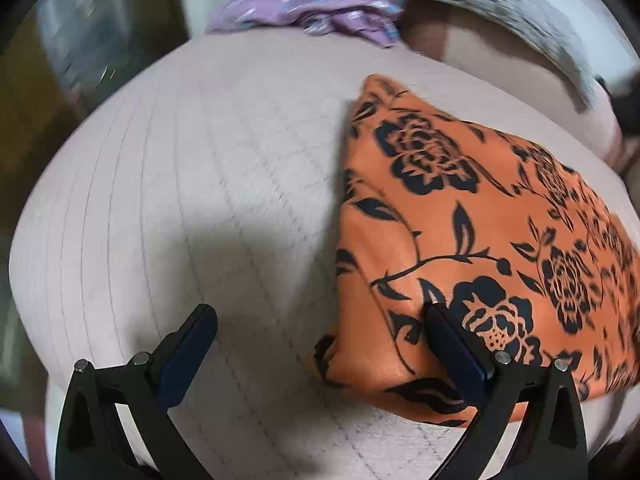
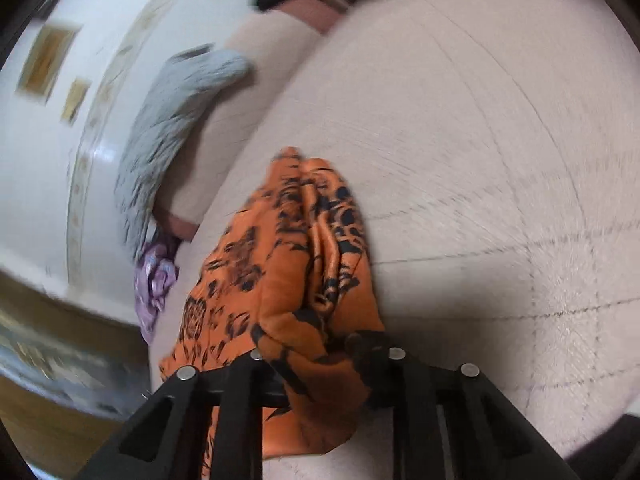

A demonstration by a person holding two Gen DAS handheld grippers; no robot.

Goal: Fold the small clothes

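Orange flowered cloth point(image 1: 480, 240) lying folded on the quilted bed point(image 1: 200, 200). Right gripper point(image 2: 316, 364) pinched on its bunched edge; left gripper point(image 1: 320, 320) wide apart beside it — could slip, undoing the fold.

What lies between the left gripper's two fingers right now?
In the left wrist view, the left gripper is open over bare quilted bedcover; the orange floral garment only reaches its right finger.

We see a pale beige quilted bed cover with stitched grid lines point(image 1: 180, 184), a white wall with a patterned border strip point(image 2: 36, 208) carrying two small gold-framed pictures point(image 2: 48, 64), and brown wooden flooring point(image 2: 52, 428) below.
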